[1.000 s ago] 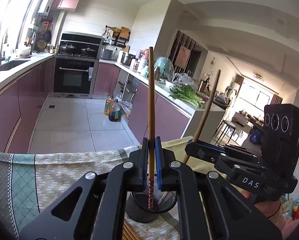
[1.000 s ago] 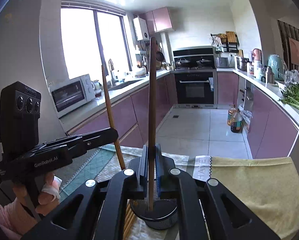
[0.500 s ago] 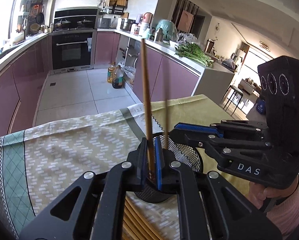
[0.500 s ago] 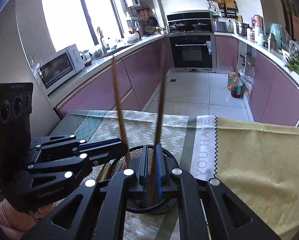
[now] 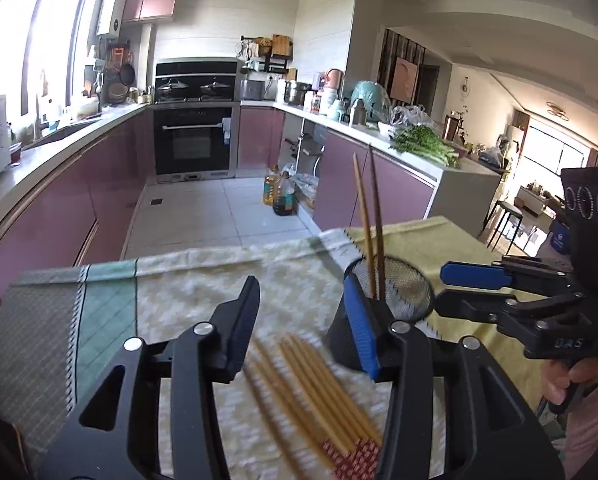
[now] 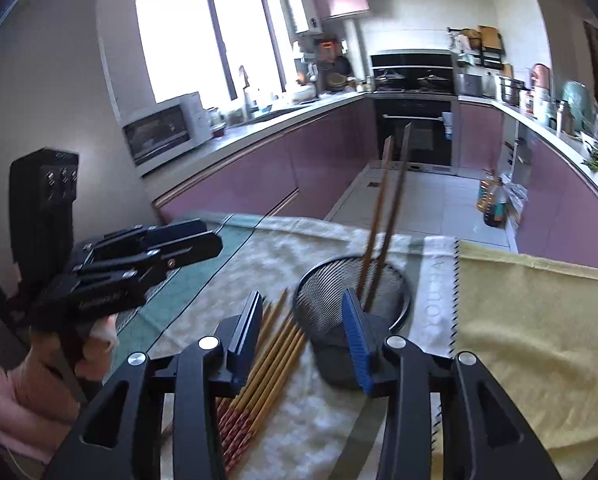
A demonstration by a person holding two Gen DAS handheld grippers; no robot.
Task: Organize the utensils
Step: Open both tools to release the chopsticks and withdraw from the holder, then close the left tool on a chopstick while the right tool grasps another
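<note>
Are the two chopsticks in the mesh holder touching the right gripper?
Apart. In the right wrist view the two chopsticks stand in the mesh holder, beyond the open right gripper.

The lower ends of the two standing chopsticks (image 5: 373, 220) vanish behind the left claw (image 5: 303, 322). Beneath it, the loose chopsticks (image 5: 319, 396) are motion-blurred and cut off at the bottom edge.

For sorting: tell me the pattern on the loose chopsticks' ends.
Red with pale marks on the chopsticks; right wrist view.
</note>
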